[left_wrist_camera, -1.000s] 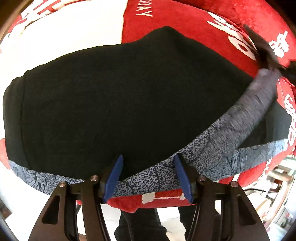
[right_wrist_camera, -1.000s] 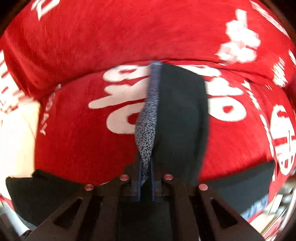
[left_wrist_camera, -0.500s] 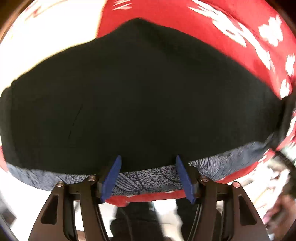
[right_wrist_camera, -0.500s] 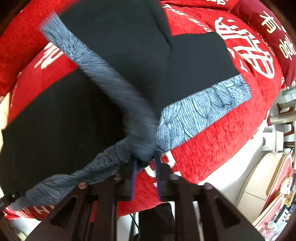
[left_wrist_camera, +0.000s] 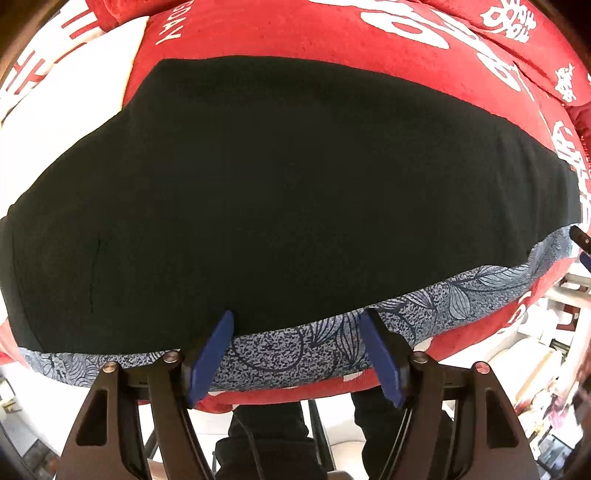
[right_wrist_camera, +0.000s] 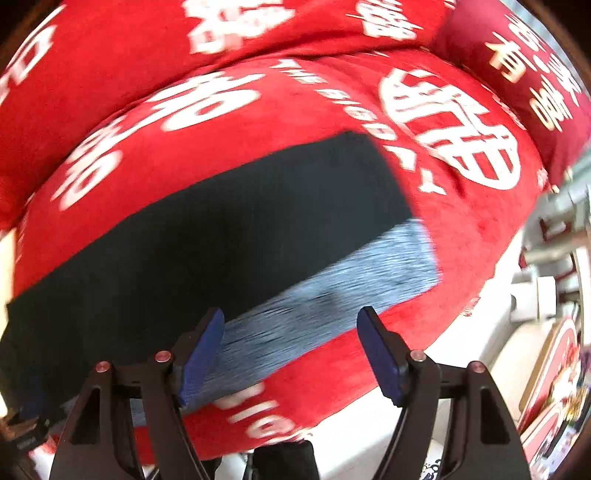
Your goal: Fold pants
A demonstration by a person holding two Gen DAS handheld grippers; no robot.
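Observation:
The black pants (left_wrist_camera: pixel 288 192) lie flat on a red cushion with white lettering (left_wrist_camera: pixel 332 33). A blue-grey leaf-print band (left_wrist_camera: pixel 288 350) runs along their near edge. My left gripper (left_wrist_camera: pixel 295 350) is open and empty, its blue pads either side of that band just above it. In the right wrist view the pants (right_wrist_camera: pixel 221 243) show as a black strip with the band (right_wrist_camera: pixel 332 288) on the near side. My right gripper (right_wrist_camera: pixel 291 347) is open and empty above the band's right part.
The red cushion (right_wrist_camera: pixel 461 229) fills both views, with another red cushion (right_wrist_camera: pixel 517 74) at the far right. A white patch (left_wrist_camera: pixel 62 110) lies at the far left. Furniture and clutter (right_wrist_camera: pixel 554 332) stand past the cushion's right edge. A person's dark legs (left_wrist_camera: pixel 266 443) are below.
My right gripper carried the pant leg over, laid it down and opened. The pants now lie flat as one folded strip. The left gripper stayed open near the band.

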